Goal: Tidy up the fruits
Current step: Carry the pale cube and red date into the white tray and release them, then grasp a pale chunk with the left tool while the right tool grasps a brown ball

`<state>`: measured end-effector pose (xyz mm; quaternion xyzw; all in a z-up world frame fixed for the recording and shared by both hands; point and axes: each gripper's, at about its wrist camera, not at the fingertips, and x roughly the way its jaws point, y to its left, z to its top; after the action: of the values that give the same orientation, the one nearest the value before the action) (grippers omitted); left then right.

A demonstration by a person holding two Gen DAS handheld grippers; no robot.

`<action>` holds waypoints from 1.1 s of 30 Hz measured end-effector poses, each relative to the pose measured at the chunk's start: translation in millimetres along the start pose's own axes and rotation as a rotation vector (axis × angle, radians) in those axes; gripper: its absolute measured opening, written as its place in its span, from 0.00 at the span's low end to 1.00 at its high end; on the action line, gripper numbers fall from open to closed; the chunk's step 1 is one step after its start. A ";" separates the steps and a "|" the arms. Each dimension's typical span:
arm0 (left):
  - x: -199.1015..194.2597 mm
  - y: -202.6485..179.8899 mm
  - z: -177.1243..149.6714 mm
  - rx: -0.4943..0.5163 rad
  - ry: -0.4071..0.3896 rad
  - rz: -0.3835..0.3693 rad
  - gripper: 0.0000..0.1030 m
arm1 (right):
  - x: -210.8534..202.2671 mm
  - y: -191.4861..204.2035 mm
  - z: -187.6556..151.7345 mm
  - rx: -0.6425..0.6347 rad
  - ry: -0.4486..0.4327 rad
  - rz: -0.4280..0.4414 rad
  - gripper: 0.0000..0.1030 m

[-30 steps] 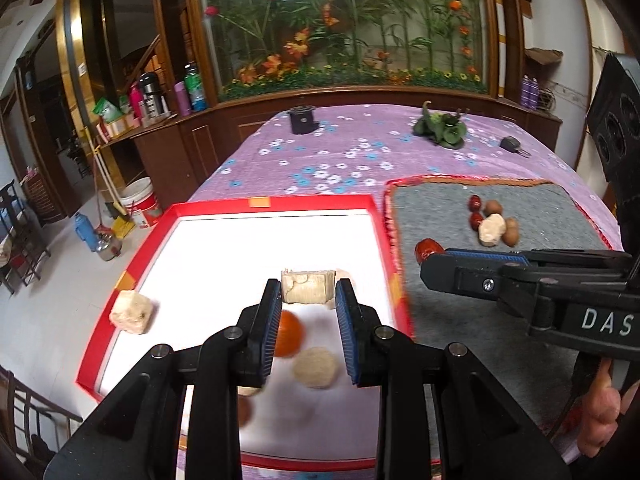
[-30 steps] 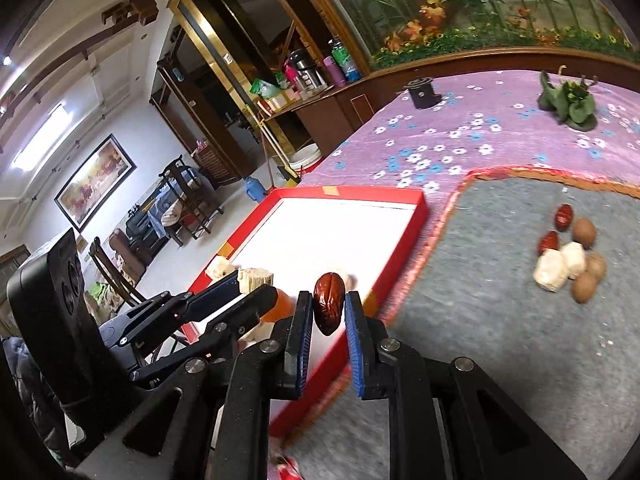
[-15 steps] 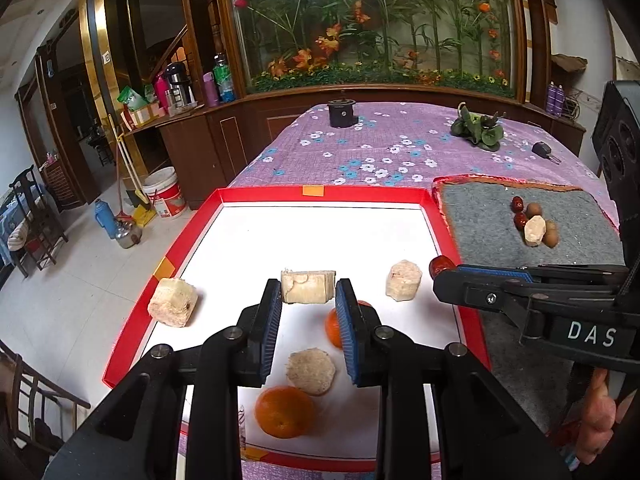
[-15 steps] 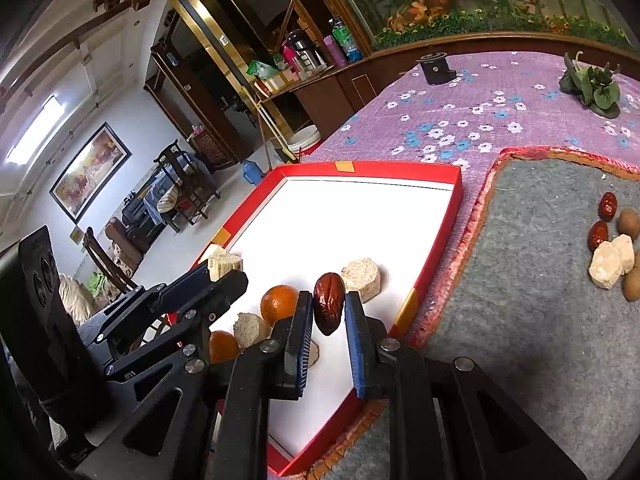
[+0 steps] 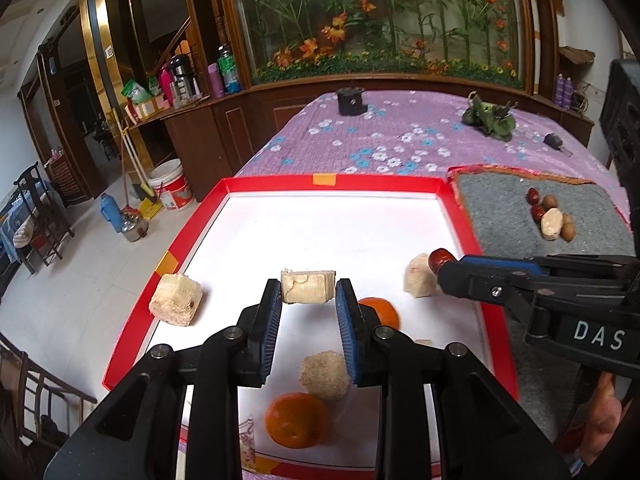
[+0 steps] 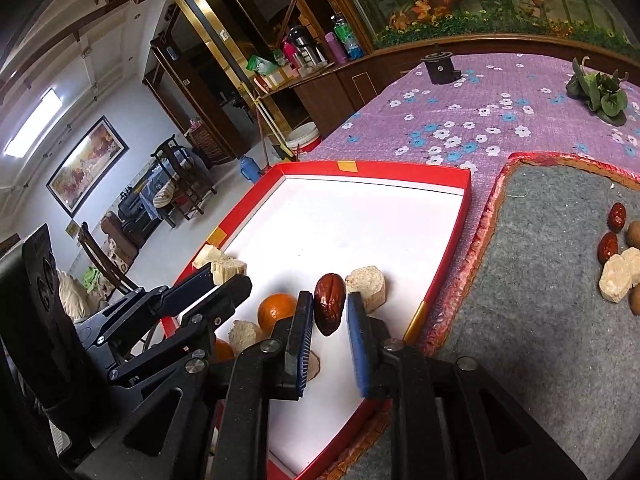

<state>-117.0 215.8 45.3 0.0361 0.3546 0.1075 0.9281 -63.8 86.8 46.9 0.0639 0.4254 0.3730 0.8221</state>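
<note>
Fruits and snack pieces sit in 2 places: most lie in the red-rimmed white tray (image 5: 276, 182), and a small cluster rests on the grey felt mat (image 5: 500, 208) just right of it. Your left gripper (image 5: 308, 292) is clamped on a pale tan block of puffed-grain cake (image 5: 307, 286), held above the tray floor. Your right gripper (image 6: 329, 312) has a dark red wrinkled jujube (image 6: 329, 309) between its blue pads; the left pad touches it, but you can see a sliver of gap on the right, and the jaws have just been easing apart. In the tray lie 2 orange mandarins (image 5: 297, 420), a round pale rice-cake piece (image 5: 325, 376), a hexagonal beige piece (image 6: 367, 289) and a chunky tan cube (image 5: 176, 299) near the left rim. On the mat, 2 red jujubes (image 6: 617, 216), brown nuts and pale cake pieces huddle together. White letters "DAS" (image 5: 598, 336) read on the right gripper's black body; nothing else is legible.
</note>
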 end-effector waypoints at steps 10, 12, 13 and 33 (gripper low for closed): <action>-10.9 14.5 8.6 -0.054 -0.034 0.088 0.71 | -5.5 -4.6 8.8 0.009 -0.044 -0.009 0.40; -14.7 7.9 11.6 -0.037 -0.044 0.076 0.71 | -13.4 -11.7 10.0 0.019 -0.064 -0.018 0.41; -16.8 1.0 12.2 -0.020 -0.048 0.065 0.71 | -17.3 -18.0 10.5 0.035 -0.068 -0.016 0.41; -37.2 -112.9 24.0 0.202 -0.031 -0.112 0.71 | -86.5 -179.2 -8.1 0.180 -0.010 -0.276 0.39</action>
<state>-108.3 97.7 71.2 0.1114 0.3506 0.0188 0.9297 -0.9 -100.5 22.5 0.0799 0.4578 0.2165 0.8586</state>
